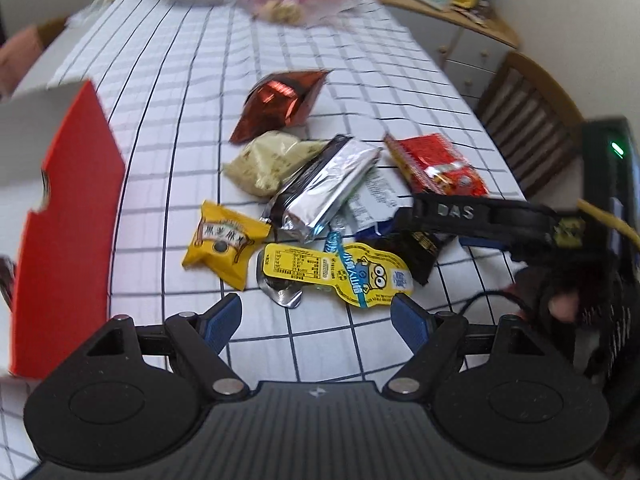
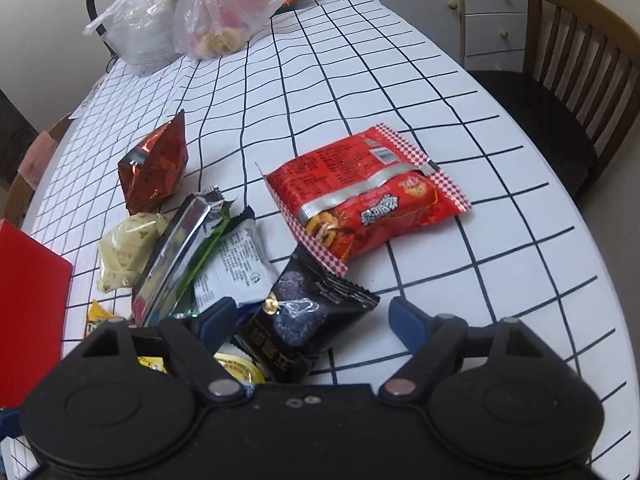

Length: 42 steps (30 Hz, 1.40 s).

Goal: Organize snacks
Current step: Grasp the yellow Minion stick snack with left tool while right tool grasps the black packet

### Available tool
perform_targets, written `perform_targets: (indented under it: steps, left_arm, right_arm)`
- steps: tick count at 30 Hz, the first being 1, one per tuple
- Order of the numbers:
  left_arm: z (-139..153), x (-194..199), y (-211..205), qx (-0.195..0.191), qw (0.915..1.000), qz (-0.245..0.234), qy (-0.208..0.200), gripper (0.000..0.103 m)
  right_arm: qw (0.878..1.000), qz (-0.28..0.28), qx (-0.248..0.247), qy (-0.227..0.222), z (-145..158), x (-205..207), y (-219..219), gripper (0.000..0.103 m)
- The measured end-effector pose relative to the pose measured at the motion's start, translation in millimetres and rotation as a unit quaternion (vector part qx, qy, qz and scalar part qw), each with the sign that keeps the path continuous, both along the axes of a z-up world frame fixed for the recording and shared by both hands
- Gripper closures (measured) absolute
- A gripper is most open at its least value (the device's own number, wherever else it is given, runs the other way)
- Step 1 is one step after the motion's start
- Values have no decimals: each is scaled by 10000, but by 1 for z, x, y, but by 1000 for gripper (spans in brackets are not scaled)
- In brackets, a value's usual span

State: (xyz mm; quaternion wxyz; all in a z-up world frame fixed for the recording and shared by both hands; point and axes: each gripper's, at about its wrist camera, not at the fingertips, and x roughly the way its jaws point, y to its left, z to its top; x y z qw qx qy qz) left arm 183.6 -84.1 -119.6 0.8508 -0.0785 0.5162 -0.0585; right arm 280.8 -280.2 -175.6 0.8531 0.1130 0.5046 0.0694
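Several snack packets lie in a pile on the checked tablecloth. In the left wrist view I see a yellow Minion-print packet (image 1: 344, 272), a yellow square packet (image 1: 224, 246), a silver wrapper (image 1: 324, 188), a cream packet (image 1: 268, 162), a dark red foil packet (image 1: 280, 100) and a red packet (image 1: 436, 166). My left gripper (image 1: 318, 316) is open, just short of the Minion packet. My right gripper (image 2: 310, 320) is open, its jaws on either side of a black packet (image 2: 308, 320), not closed on it. The right gripper also shows in the left wrist view (image 1: 480, 220).
A red and white open box (image 1: 60, 216) stands at the left of the pile, also in the right wrist view (image 2: 28, 320). Two plastic bags (image 2: 192, 16) sit at the far end of the table. A wooden chair (image 2: 568, 80) and a drawer cabinet (image 2: 460, 8) stand to the right.
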Motion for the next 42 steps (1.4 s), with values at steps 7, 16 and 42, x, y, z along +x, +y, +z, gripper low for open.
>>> perform_targets:
  steps: [7,16,42]
  left_arm:
    - [-17,22,4,-590,9931,810,614,21]
    - [-35,41,0,-1005,9743,1682,1115,22]
    - [-41,74,-59,126,9570,2494,1480,61]
  right_arm:
    - [9996,276,-4,-74,1,-1,4,47]
    - [9983,523,145,-228,4,-2,-16,65]
    - [9965,528,495,-425,18,-33,-72,66]
